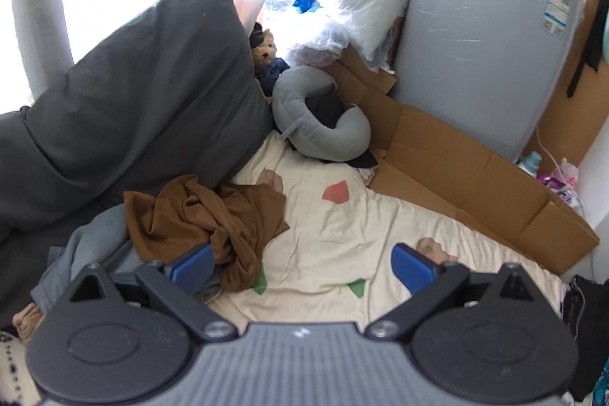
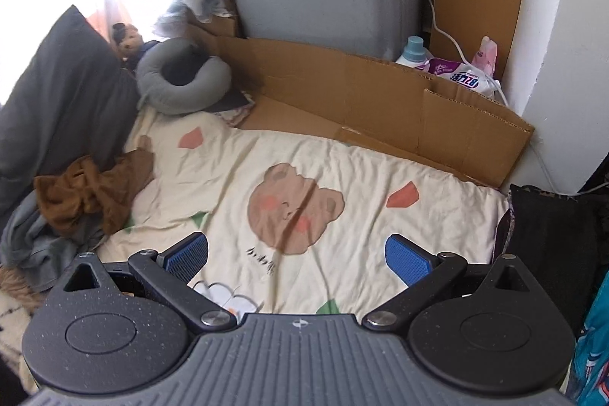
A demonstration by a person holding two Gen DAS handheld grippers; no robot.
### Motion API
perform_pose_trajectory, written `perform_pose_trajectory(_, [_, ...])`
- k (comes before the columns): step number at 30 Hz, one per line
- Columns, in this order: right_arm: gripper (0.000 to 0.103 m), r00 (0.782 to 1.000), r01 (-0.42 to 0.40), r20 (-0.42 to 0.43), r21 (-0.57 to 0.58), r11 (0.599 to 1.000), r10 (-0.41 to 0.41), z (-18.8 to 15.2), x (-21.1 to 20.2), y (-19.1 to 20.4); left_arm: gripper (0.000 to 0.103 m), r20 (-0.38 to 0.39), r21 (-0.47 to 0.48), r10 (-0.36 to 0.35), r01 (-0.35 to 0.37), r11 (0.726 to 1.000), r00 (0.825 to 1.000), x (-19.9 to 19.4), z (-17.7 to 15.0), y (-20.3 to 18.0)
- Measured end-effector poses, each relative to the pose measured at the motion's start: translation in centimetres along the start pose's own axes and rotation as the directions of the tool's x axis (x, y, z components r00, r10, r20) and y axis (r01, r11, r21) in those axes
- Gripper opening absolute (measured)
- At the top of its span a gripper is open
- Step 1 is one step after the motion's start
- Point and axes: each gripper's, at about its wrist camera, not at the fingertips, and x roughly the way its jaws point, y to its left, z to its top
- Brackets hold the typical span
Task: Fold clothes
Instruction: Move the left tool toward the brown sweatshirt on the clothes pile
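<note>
A crumpled brown garment (image 1: 205, 219) lies atop a grey garment (image 1: 87, 253) at the left edge of the cream bear-print bedsheet (image 2: 342, 174). The left gripper (image 1: 300, 263) hovers beside the brown garment, jaws apart, empty. Further right over the bedsheet, the right gripper (image 2: 297, 255) is likewise spread and empty.

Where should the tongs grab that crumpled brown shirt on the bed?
Probably the bunched ridge on top of the brown shirt, coming down from above. It lies in a crumpled heap, partly on grey clothes, so its flat edges are tucked under. The raised folds give the open left tongs something to pinch.
</note>
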Motion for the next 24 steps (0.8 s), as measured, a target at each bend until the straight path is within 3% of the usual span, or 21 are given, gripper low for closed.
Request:
perform_pose_trajectory(10, [0.102,1.0,0.015,-0.022,0.014,1.0,-0.014,1.3,5.2,1.0,0.098,-0.027,-0.028,0.01,-0.011,1.0,1.0,4.6,0.2,1.3])
perform_pose_trajectory(16, [0.102,1.0,0.008,0.016,-0.097,0.995,-0.006,0.7,7.1,3.7,0.097,0.012,0.0,0.058,-0.058,0.998,0.998,6.3,-0.3,2.2])
perform_pose_trajectory(24, [0.102,0.999,0.02,0.027,-0.118,0.993,-0.017,-0.7,9.3,4.6,0.093,0.026,-0.024,0.108,-0.107,0.994,0.994,9.0,-1.7,4.3])
